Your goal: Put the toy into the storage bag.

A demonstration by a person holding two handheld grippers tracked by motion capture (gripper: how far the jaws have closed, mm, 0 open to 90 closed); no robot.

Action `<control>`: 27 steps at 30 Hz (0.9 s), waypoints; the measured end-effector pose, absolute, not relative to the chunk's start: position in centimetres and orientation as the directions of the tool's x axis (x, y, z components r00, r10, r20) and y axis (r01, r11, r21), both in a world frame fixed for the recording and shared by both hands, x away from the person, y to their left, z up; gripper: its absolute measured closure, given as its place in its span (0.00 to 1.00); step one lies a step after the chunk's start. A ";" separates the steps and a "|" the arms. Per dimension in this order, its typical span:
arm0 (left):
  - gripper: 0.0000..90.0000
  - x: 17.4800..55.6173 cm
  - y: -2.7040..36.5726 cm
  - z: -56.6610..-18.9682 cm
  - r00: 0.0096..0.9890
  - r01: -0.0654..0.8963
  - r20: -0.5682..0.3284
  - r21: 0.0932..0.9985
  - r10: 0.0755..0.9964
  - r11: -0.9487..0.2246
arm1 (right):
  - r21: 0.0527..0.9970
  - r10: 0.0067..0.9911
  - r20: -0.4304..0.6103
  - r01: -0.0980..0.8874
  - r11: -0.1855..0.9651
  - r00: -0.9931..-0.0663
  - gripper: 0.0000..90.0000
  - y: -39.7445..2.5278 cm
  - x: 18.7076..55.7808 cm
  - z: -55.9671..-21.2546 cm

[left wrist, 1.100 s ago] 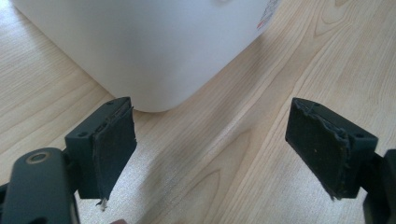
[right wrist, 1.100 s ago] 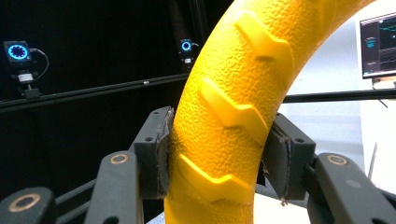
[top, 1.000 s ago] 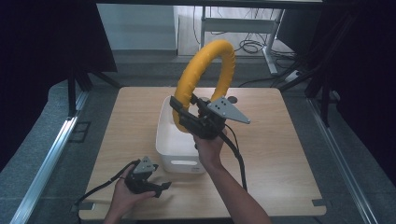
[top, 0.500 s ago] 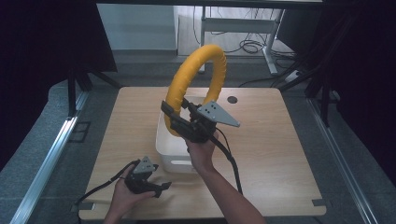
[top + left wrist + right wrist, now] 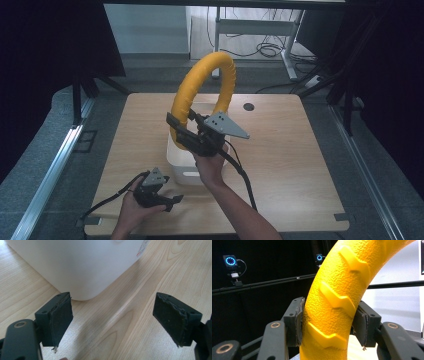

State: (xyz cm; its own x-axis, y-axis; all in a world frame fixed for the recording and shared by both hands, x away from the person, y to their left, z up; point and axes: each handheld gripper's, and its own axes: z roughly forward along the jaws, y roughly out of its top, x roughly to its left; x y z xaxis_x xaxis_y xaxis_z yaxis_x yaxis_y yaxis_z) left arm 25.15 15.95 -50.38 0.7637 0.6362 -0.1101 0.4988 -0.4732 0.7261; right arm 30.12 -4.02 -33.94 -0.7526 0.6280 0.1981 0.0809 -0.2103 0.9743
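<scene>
A big yellow ring [image 5: 200, 90] with a ribbed, tyre-like surface is held upright in the air above a white bin [image 5: 186, 161]. My right gripper [image 5: 186, 131] is shut on the ring's lower left part; in the right gripper view the yellow ring [image 5: 332, 302] sits squeezed between both pads [image 5: 299, 322]. My left gripper [image 5: 172, 199] rests low on the table near the front edge, open, just in front of the white bin [image 5: 80, 265]. Nothing lies between its pads [image 5: 62, 320].
The wooden table [image 5: 300, 165] has free surface to the right and left of the bin. A round cable hole [image 5: 248, 106] sits at the back. Beyond the table stand a desk frame and cables [image 5: 265, 47] on the floor. Dark curtains flank both sides.
My right gripper has carried the yellow ring to the left and slightly down, over the white bin. The left gripper has stayed where it was.
</scene>
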 end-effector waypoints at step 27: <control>0.18 25.1 15.9 -50.4 0.765 0.498 -0.113 0.728 0.634 -0.471 | 0.972 0.633 0.220 0.111 -0.207 -0.742 0.53 -1.8 29.3 -37.5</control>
